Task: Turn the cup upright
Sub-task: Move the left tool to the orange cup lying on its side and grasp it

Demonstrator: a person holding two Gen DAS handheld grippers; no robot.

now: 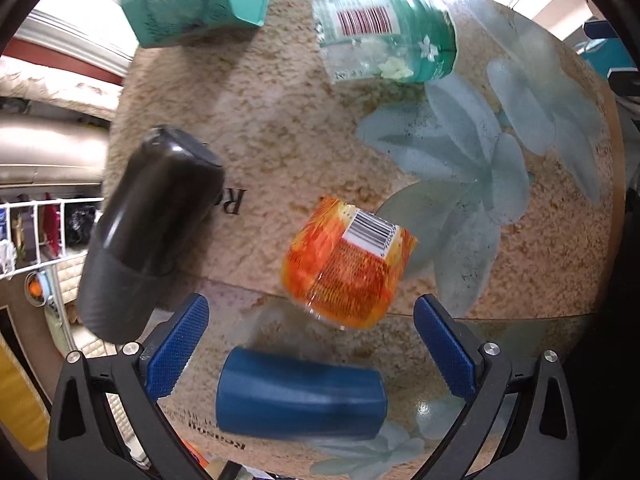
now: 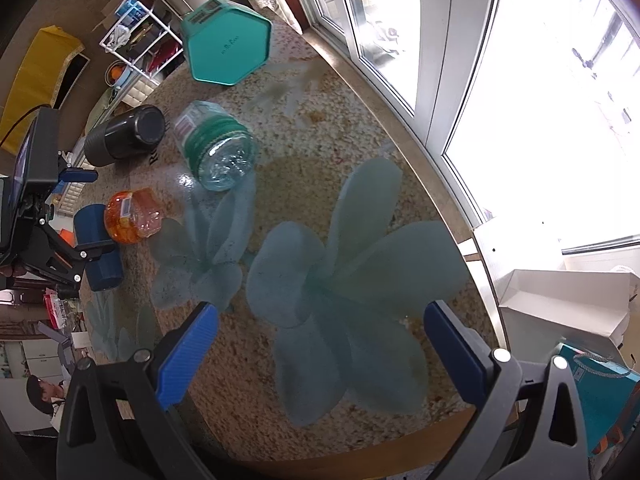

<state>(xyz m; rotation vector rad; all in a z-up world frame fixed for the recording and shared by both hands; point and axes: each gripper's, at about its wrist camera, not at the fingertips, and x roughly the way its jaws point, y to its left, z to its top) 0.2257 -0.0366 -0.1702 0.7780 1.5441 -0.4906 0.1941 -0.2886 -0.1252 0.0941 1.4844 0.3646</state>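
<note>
Left wrist view puts the blue cup [image 1: 300,396] on its side at the bottom centre of the frame, between your left gripper [image 1: 312,344]'s wide-open, empty fingers, with the orange jar [image 1: 346,260] just above it and the black tumbler [image 1: 148,232] at left; I'd close squarely across the cup's body and keep clear of the jar as you tip it. Right wrist view shows your right gripper [image 2: 320,344] spread wide and empty over the floral table [image 2: 360,128], the cup [image 2: 98,248] far at left beside the jar [image 2: 134,216], so hold that hand back.
</note>
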